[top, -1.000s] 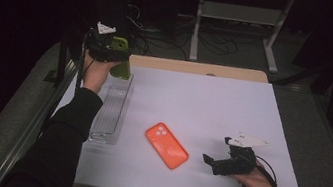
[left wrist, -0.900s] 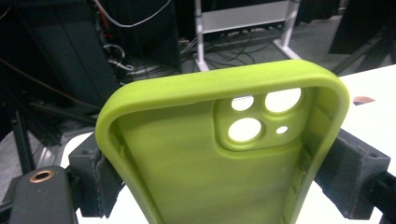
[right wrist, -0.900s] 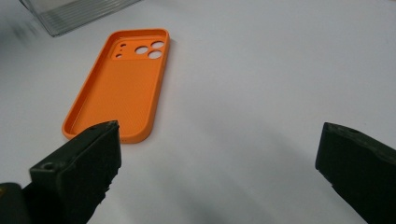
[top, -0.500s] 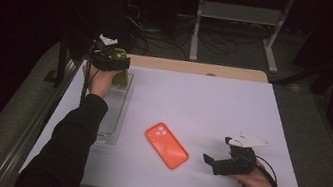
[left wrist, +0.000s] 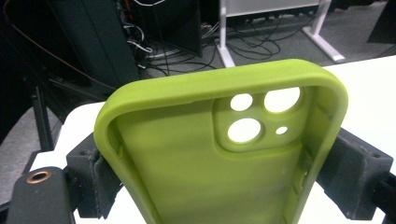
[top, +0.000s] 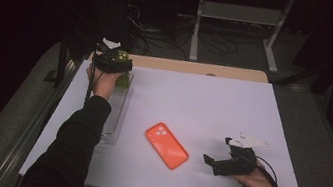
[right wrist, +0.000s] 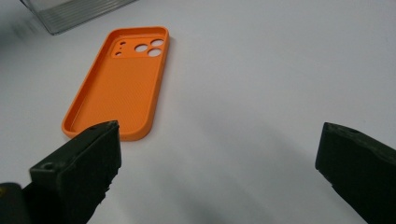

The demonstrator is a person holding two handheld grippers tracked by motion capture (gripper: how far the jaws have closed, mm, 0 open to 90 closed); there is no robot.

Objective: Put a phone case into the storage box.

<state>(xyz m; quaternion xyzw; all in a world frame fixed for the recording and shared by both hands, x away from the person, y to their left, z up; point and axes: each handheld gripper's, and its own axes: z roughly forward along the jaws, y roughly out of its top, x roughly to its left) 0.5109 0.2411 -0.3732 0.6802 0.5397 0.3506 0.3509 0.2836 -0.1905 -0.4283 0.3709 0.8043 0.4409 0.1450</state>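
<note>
A lab or test room, dimly lit. A white table [top: 212, 111] stands lit in the middle, with dark floor around it. At twelve o'clock cables [top: 165, 27] tangle on the floor beside a white stand [top: 235, 28]; at eleven o'clock sits a black cabinet [left wrist: 93, 42].

On the desk [top: 213, 106], a clear tray [top: 114, 121] lies along the left side. A phone case [top: 167, 145] lies flat right of it, near the front. The right tongs [top: 208, 159] rest just right of that case. Another phone case [left wrist: 219, 154] sits between the left tongs [top: 119, 68] over the tray's far end.
</note>
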